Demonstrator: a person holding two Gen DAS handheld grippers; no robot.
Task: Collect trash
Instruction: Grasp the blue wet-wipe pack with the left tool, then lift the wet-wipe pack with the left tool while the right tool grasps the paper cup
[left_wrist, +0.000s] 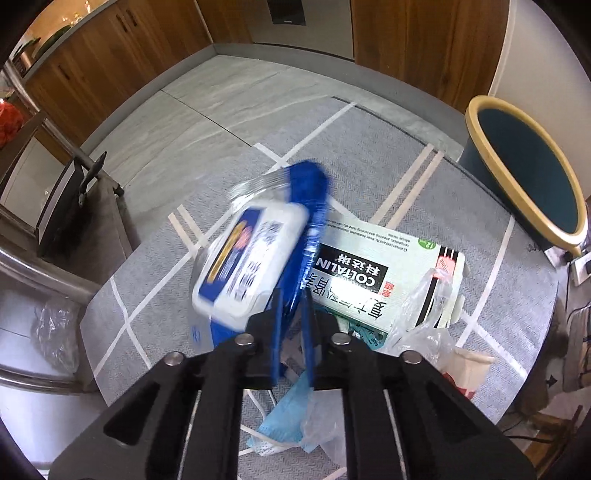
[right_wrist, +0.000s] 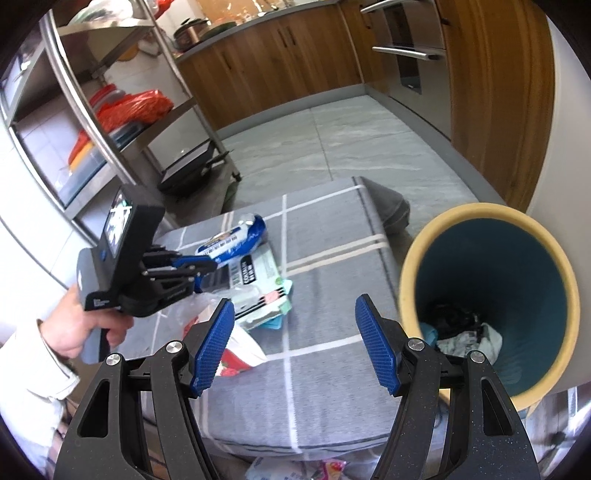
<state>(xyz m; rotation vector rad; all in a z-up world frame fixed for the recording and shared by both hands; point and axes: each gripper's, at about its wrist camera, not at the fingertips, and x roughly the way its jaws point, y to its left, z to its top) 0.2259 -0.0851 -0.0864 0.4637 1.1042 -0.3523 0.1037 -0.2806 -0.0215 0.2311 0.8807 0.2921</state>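
Note:
My left gripper (left_wrist: 293, 325) is shut on a blue and white wet-wipes pack (left_wrist: 258, 243) and holds it above the grey cushion (left_wrist: 155, 280); the pack also shows in the right wrist view (right_wrist: 232, 240), held by the left gripper (right_wrist: 212, 264). Under it lie a white and green medicine box (left_wrist: 384, 277), clear plastic wrap (left_wrist: 424, 314), a blue face mask (left_wrist: 284, 424) and a red and white paper cup (right_wrist: 236, 350). My right gripper (right_wrist: 295, 343) is open and empty above the cushion (right_wrist: 332, 258), left of the teal bin (right_wrist: 491, 295).
The bin with a tan rim (left_wrist: 524, 177) stands right of the cushion and holds crumpled trash (right_wrist: 465, 332). A steel shelf rack (right_wrist: 110, 110) stands at the left. Wooden cabinets (right_wrist: 280, 62) line the back. More wrappers (right_wrist: 295, 469) lie on the floor below the cushion.

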